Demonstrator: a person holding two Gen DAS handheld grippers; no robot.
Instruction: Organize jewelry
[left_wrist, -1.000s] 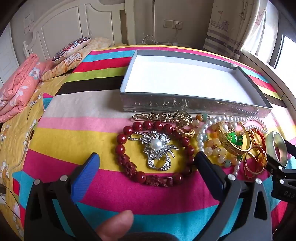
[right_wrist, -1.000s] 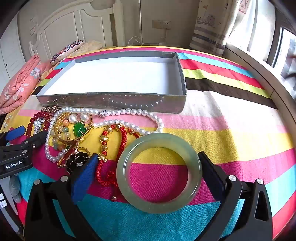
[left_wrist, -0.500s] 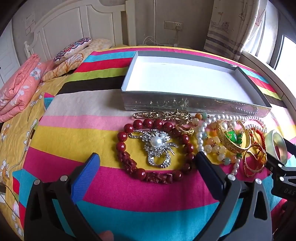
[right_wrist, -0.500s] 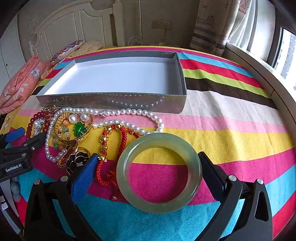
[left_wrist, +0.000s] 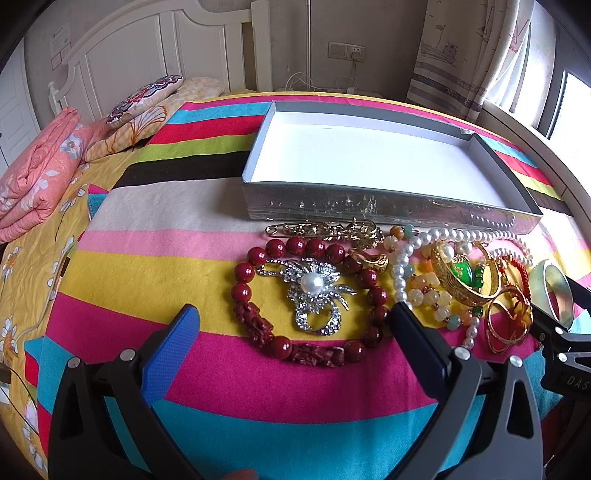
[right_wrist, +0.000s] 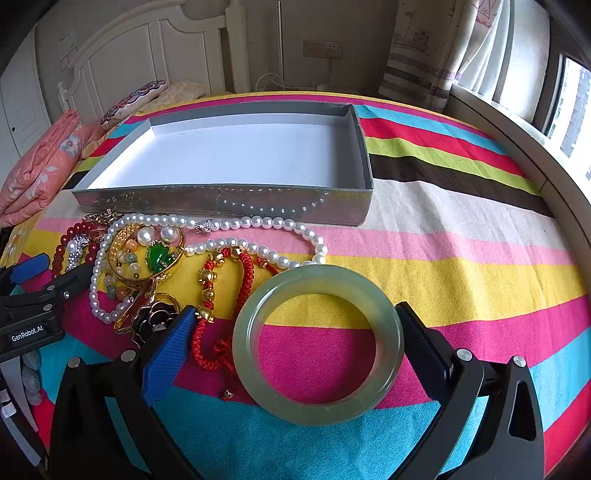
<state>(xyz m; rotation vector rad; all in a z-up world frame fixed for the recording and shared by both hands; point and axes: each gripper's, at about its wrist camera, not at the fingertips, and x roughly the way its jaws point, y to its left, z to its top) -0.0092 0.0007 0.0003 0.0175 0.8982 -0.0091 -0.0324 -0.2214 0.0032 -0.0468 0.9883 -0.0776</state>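
A pile of jewelry lies on the striped bedspread in front of an empty silver tray (left_wrist: 388, 210) (right_wrist: 221, 206). In the left wrist view my left gripper (left_wrist: 295, 332) is open around a red bead bracelet (left_wrist: 255, 325) with a silver pearl brooch (left_wrist: 314, 291) inside it. In the right wrist view my right gripper (right_wrist: 295, 336) is open around a pale green jade bangle (right_wrist: 317, 410) lying flat. A pearl necklace (right_wrist: 258, 223), a red cord bracelet (right_wrist: 245, 273) and a gold bangle with a green stone (right_wrist: 159, 256) lie left of it.
Folded pink quilt (left_wrist: 33, 177) and pillows (left_wrist: 144, 99) lie at the far left of the bed. A window ledge (right_wrist: 517, 147) runs along the right. The other gripper shows at each view's edge, the left one (right_wrist: 33, 295) and the right one (left_wrist: 565, 332).
The left gripper has drawn slightly back and the thumb at the bottom has mostly left view. The right view is almost unchanged.
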